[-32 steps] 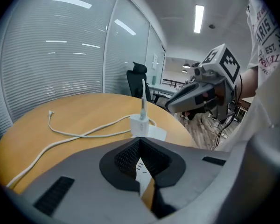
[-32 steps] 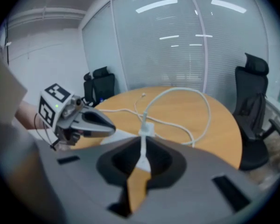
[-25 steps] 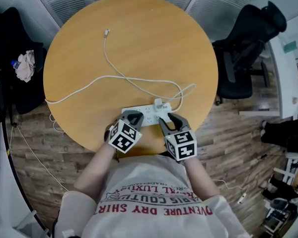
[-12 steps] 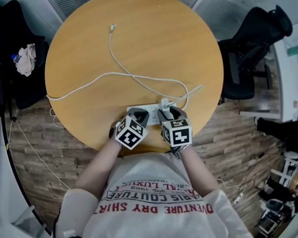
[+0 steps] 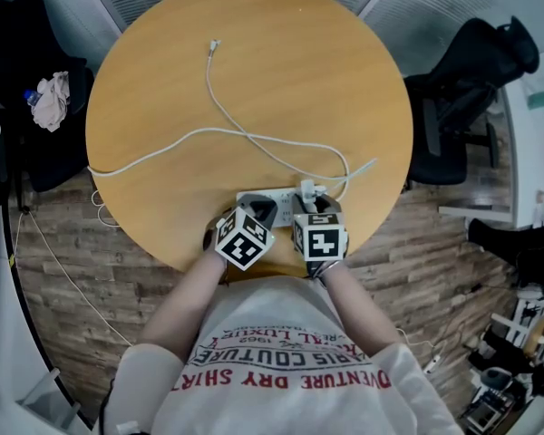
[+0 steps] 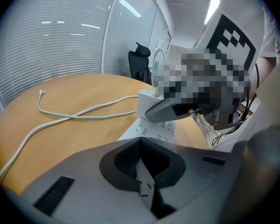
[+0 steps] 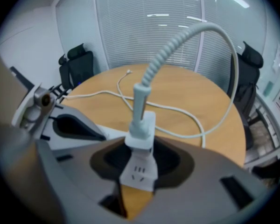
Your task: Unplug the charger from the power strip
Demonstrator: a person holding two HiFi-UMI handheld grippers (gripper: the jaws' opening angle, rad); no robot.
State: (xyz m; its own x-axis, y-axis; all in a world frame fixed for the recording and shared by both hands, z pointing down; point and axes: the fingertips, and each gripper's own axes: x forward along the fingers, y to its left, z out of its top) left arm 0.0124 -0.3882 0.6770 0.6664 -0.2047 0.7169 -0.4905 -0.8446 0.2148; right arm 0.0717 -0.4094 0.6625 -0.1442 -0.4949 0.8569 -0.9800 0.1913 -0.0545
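Right gripper clamped on the upright charger, plugged into the power strip at the desk's lower-centre edge in the head view, its long axis rising toward frame top, the likely pull line; left gripper, jaws nearly together, rests on the power strip.

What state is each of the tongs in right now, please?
Left tongs: closed on the power strip.
Right tongs: closed on the charger, which is still plugged in.
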